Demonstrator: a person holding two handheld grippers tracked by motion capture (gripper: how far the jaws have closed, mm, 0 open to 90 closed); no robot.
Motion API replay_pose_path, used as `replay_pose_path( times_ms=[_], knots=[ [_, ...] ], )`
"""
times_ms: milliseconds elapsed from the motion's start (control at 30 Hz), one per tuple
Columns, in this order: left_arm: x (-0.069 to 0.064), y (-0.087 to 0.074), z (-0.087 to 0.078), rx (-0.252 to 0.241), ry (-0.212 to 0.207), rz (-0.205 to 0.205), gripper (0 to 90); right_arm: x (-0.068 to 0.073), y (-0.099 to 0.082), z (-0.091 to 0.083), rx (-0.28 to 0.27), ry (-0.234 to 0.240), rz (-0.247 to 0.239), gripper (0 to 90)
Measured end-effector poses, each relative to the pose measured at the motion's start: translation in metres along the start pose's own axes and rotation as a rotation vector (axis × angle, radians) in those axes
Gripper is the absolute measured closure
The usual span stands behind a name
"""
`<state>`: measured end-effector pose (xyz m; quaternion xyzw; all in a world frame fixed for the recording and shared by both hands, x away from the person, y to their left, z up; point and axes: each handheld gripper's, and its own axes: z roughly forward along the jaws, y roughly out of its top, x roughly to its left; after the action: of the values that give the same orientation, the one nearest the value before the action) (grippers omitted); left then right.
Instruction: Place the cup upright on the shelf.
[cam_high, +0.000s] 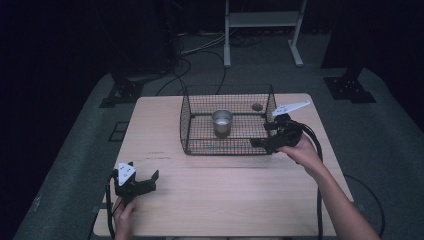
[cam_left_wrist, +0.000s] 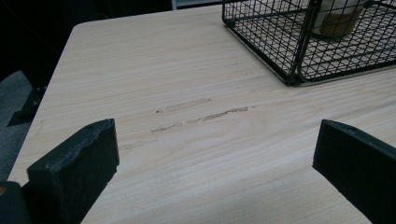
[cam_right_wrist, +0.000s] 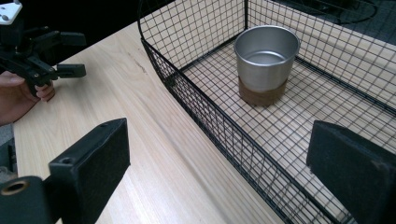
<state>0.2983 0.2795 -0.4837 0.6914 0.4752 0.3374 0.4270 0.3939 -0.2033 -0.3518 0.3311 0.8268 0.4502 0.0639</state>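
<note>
black wire basket (cam_high: 227, 122) on far half of wooden table (cam_high: 220, 195). metal cup (cam_high: 222, 122) upright inside, brown band at base. small round object (cam_high: 257, 106) in far right corner, possibly lid. right gripper (cam_high: 265, 136) at basket's right wall, jaws wide, empty. left gripper (cam_high: 141, 179) near front left edge, jaws wide, empty.

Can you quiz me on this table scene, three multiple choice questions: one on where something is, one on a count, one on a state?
1. Where does the metal cup stand?
A. inside the wire basket
B. on bare table
C. in a claw

2. How many cups are there?
A. three
B. one
C. two

3. How is the left claw?
A. shut on the cup
B. shut on the basket
C. open over the table

Answers: 1 A, mesh walls surround it; 2 B, one cup is in view; 3 C, its jaws stand wide apart with bare wood between them.
</note>
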Motion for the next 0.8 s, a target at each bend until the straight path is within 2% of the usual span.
replay_pose_path(
  times_ms=[167,800],
  knots=[
    [0.000,0.000,0.000,0.004,0.001,0.005,0.0,-0.001,-0.009,-0.006,-0.007,0.005,0.017,5.6],
    [-0.001,0.000,0.000,0.006,0.005,0.010,0.0,-0.002,-0.045,-0.023,-0.016,-0.008,0.029,5.8]
  ],
)
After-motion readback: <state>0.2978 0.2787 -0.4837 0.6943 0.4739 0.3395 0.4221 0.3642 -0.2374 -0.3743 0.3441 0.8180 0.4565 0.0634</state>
